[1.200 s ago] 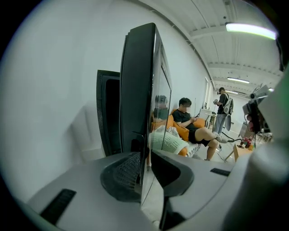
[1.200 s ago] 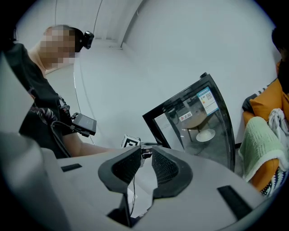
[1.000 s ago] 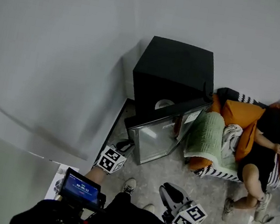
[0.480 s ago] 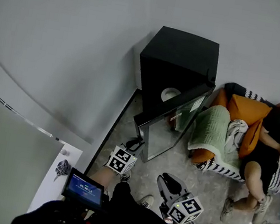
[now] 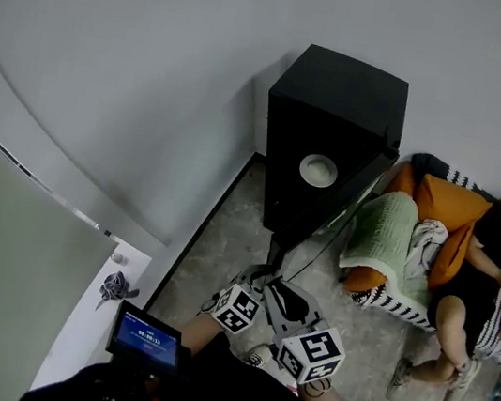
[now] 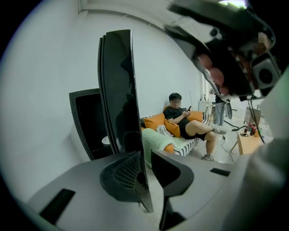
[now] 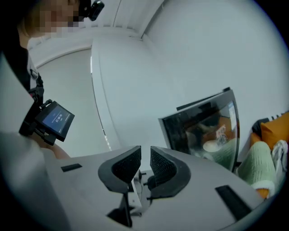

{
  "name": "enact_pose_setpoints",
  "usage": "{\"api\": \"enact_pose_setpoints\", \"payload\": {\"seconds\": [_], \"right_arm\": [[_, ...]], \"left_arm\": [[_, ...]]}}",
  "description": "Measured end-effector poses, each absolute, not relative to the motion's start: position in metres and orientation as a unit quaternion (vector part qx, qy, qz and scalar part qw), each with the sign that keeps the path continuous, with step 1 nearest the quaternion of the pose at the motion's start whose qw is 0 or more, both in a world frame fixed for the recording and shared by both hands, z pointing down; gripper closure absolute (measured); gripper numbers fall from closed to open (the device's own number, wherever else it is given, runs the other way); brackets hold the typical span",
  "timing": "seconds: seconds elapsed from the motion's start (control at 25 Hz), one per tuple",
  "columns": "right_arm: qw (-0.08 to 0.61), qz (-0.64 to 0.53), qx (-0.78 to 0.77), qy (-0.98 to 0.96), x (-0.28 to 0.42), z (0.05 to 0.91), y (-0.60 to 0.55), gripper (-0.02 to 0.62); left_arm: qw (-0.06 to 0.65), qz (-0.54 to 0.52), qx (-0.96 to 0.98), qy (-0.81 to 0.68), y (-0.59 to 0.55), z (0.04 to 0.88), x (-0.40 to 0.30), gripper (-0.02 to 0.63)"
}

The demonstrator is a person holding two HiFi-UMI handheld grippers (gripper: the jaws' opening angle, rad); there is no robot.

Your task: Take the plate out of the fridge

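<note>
A black mini fridge (image 5: 339, 95) stands against the wall with its glass door (image 5: 338, 198) swung wide, seen edge-on. A white plate (image 5: 318, 170) lies on a shelf inside; it also shows small in the left gripper view (image 6: 106, 140). My left gripper (image 5: 266, 278) is at the door's lower outer corner. In its own view the thin door panel (image 6: 116, 90) runs between the jaws of the left gripper (image 6: 145, 167), which are shut on that edge. My right gripper (image 5: 284, 298) hovers just beside it. Its jaws (image 7: 145, 164) stand a little apart with nothing between them. The plate (image 7: 211, 145) appears through the glass.
A person (image 5: 490, 273) sits on a striped sofa with orange cushions (image 5: 438, 217) and a green blanket (image 5: 380, 231) right of the fridge. White walls close the left side. A small lit screen (image 5: 145, 337) sits low at the left. Cables lie on the floor at the right.
The fridge door has swung from half open to wide open, and the left gripper went rightward with it. The right gripper has come up close beside the left one. The plate shows fully.
</note>
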State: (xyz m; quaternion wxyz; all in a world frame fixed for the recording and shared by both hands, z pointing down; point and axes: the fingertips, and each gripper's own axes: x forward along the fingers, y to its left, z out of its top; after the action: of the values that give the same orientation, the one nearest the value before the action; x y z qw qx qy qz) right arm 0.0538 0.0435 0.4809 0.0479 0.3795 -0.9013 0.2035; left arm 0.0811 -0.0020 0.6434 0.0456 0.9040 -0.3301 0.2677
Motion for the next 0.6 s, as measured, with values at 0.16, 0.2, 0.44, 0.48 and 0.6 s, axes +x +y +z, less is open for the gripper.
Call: {"api": "enact_pose_setpoints", "payload": {"seconds": [0.16,0.2,0.44,0.48,0.6], "right_arm": [[0.122,0.122,0.398,-0.901,0.025,0.465,0.026,0.531],[0.142,0.123,0.396,-0.899,0.018,0.467,0.021,0.531],[0.216,0.170,0.434,-0.858,-0.009,0.498,-0.016,0.531],[0.221,0.165,0.449,-0.850,-0.009,0.499,-0.024,0.531],[0.228,0.155,0.484,-0.830,-0.010,0.501,-0.035,0.531]], "left_arm": [[0.047,0.251,0.899,-0.355,0.003,0.645,0.087,0.537],[0.045,0.249,0.900,-0.354,0.004,0.644,0.089,0.537],[0.028,0.242,0.907,-0.345,0.014,0.642,0.096,0.537],[0.025,0.244,0.908,-0.340,0.016,0.644,0.096,0.537],[0.001,0.247,0.913,-0.325,0.018,0.642,0.095,0.537]]}}
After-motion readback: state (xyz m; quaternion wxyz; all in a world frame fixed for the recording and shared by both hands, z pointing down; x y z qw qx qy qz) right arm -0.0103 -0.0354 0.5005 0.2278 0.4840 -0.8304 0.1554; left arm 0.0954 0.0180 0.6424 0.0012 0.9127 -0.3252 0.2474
